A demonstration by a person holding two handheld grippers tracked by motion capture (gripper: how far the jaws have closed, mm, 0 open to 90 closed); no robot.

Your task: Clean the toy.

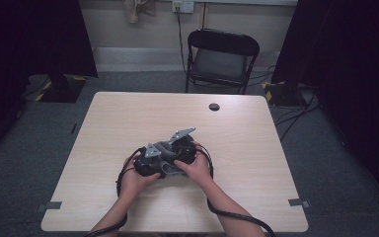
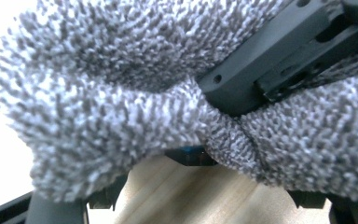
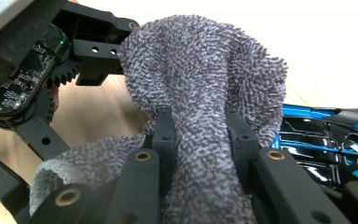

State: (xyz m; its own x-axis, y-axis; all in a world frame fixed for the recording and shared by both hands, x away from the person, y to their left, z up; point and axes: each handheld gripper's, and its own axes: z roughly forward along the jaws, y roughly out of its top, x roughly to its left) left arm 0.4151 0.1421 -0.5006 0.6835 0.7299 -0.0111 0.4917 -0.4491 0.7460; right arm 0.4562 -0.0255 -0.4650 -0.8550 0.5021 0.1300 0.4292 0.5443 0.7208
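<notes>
On the pale wooden table (image 1: 128, 123), your right gripper (image 3: 198, 140) pinches the grey terry cloth (image 3: 200, 84) tight; your left gripper (image 1: 145, 165) stands parted against it. It looks soft and floppy: grip a bunched fold.

Grey terry cloth (image 3: 200, 93), bunched upright, pinched above the table.

Both grippers meet above the table (image 1: 128, 113) centre, left gripper (image 1: 148, 160) beside right gripper (image 1: 180, 145); towel (image 3: 205, 93) between them; chair (image 1: 222, 59) behind the table.
</notes>
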